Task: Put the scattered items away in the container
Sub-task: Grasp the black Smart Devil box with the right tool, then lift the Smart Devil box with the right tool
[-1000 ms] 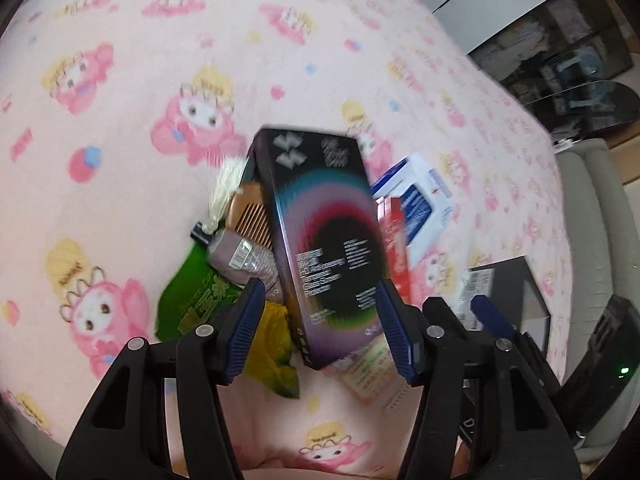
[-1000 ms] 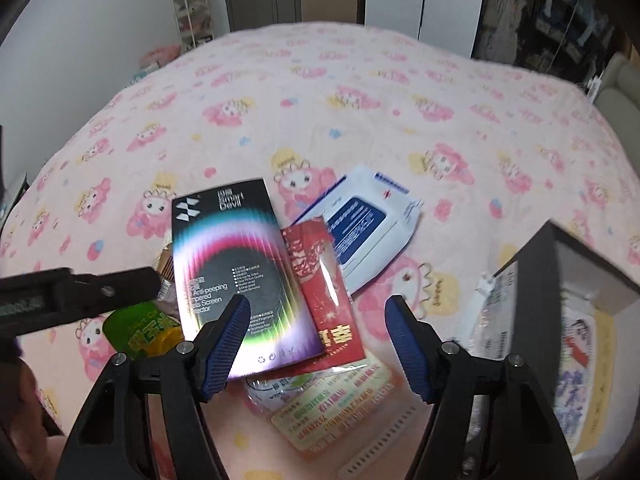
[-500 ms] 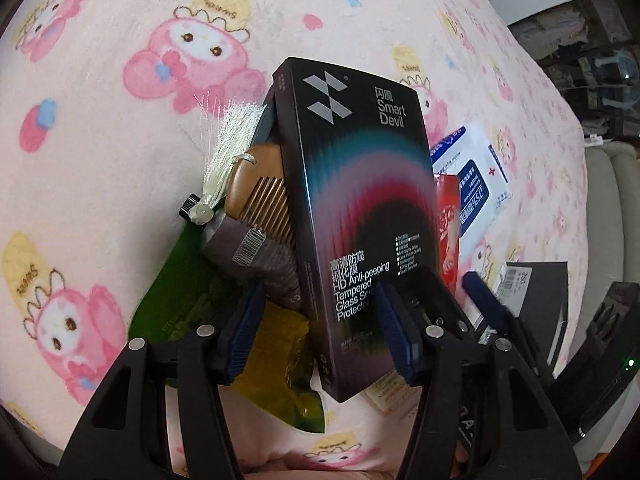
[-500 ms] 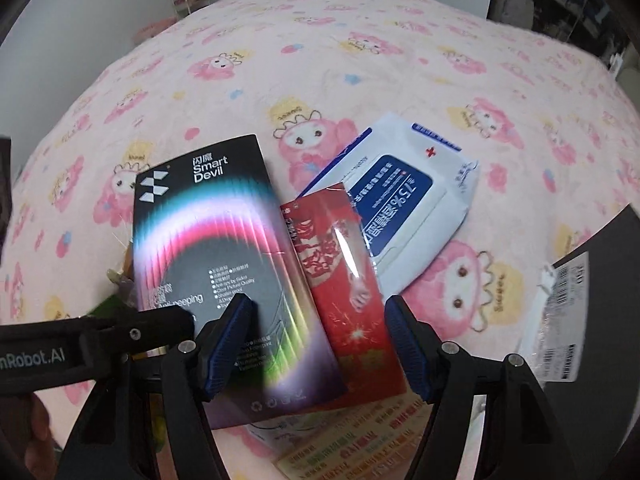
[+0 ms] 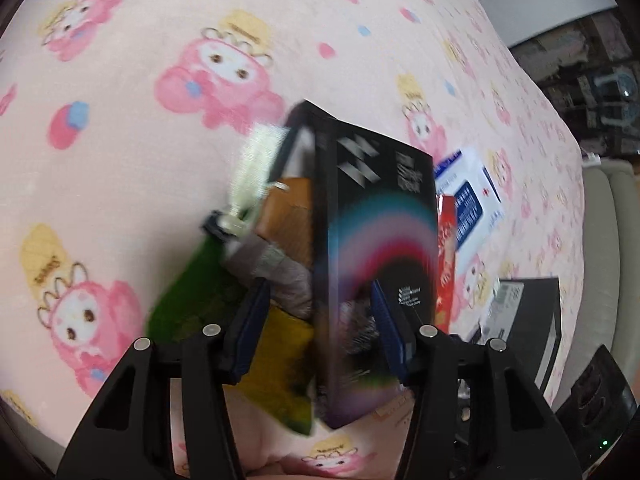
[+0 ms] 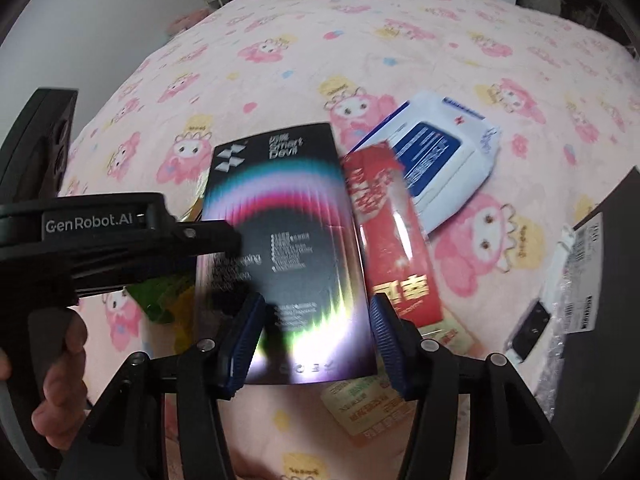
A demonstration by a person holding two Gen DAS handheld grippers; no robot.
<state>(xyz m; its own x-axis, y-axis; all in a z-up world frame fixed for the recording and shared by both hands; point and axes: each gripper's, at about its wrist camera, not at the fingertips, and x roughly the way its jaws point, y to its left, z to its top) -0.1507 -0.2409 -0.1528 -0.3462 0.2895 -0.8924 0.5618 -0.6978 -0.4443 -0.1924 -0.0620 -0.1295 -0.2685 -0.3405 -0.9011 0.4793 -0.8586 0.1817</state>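
A black screen-protector box (image 5: 376,240) (image 6: 280,216) lies tilted on a pile of small items on the pink bedcover. My left gripper (image 5: 318,320) hangs over its left edge. The jaws are closing, and that edge and a grey tube (image 5: 280,272) lie between the fingers with no clear press. My right gripper (image 6: 314,328) hovers over the box's near end. Its jaws are closing too, and its pads grip nothing. A red packet (image 6: 392,240) and a white-and-blue wipes pack (image 6: 440,160) lie to the right of the box. The black container (image 6: 616,240) (image 5: 536,320) stands at the far right.
Under the box lie a wooden comb (image 5: 288,216), a pale tassel (image 5: 252,172) and a green-and-yellow pouch (image 5: 192,300). A printed sachet (image 6: 368,404) sits near the right gripper. A person's hand (image 6: 60,360) holds the left tool at the left. Open bedcover (image 5: 120,80) spreads beyond the pile.
Both grippers have come down closer to the black box. The right jaws have narrowed a good deal and the left jaws a little. The box now looks more steeply tilted in the left view.
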